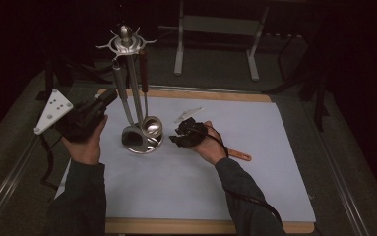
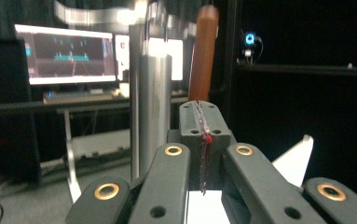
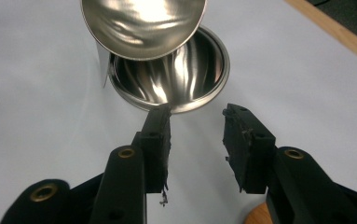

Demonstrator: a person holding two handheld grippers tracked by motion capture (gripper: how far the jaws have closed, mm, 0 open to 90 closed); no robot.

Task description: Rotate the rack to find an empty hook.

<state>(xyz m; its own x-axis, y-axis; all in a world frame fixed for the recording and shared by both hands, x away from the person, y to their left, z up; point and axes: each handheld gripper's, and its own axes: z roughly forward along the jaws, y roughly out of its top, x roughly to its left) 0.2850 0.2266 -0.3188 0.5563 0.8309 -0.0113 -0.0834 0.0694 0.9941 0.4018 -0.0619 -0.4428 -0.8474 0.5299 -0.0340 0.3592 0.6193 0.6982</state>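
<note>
On stand (image 1: 136,98) | ladle (image 1: 151,127) hangs vertical | bowl down

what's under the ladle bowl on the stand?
The stand's round shiny base dish sits below the ladle bowl; its visible part looks empty. The ladle bowl covers the dish's far part, so that part cannot be checked. The right gripper is open just beside the dish.
</note>
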